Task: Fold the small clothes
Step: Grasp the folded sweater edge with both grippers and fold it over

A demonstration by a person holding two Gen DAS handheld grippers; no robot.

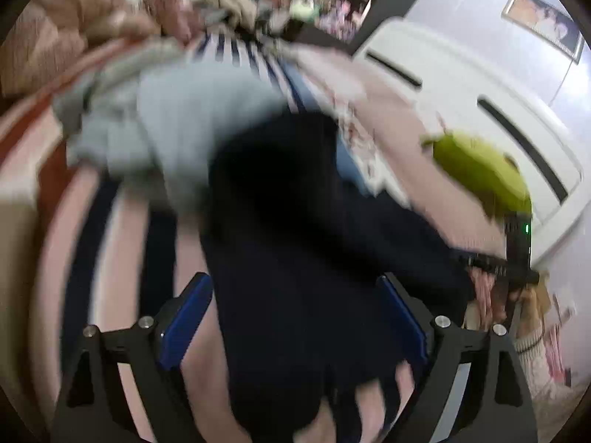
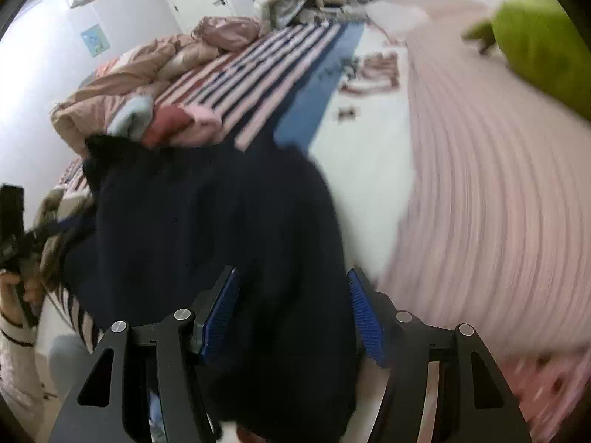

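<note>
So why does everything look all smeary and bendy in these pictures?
Left wrist view: everything is smeared as if moving fast, the dark navy garment and light blue cloth most, and the fisheye lens bends the edges. Right wrist view: the pink ribbed bedding streaks into curved lines, while the striped sheet farther off looks sharper.

left wrist: close, blurred | right wrist: close | shared: perhaps dark garment (image 1: 295, 240)
</note>
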